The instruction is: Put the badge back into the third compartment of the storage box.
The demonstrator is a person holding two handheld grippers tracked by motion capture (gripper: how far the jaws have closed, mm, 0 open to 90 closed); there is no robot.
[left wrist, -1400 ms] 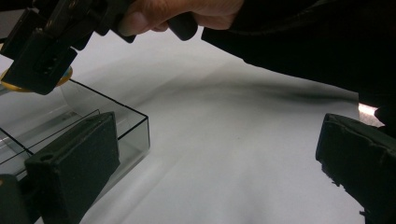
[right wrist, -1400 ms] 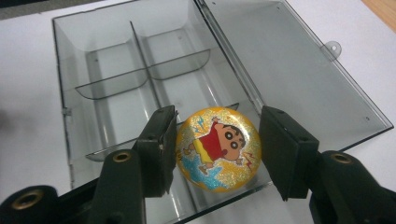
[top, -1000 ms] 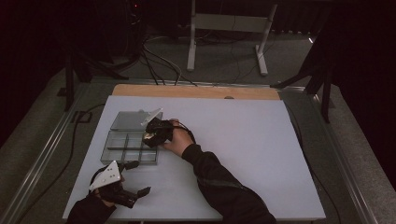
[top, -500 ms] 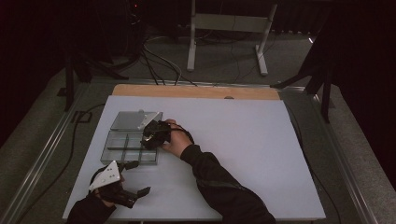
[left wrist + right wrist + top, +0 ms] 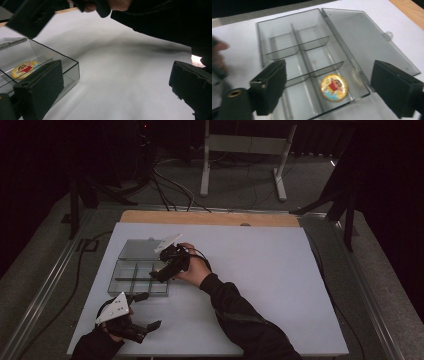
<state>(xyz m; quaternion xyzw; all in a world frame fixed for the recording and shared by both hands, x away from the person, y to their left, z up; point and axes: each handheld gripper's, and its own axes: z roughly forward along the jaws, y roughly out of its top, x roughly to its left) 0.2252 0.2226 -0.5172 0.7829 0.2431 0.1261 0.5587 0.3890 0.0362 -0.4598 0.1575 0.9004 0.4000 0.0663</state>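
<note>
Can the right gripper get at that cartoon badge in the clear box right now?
Probably yes. The box lid lies open, the right gripper hangs above with its jaws spread, and nothing covers the badge in its compartment.

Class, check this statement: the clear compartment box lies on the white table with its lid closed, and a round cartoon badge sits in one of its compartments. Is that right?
Not quite. The box has its lid open, folded back flat beside the compartments, as the right gripper view shows. The rest holds: the box lies on the white table, and the round cartoon badge sits in one compartment.
</note>
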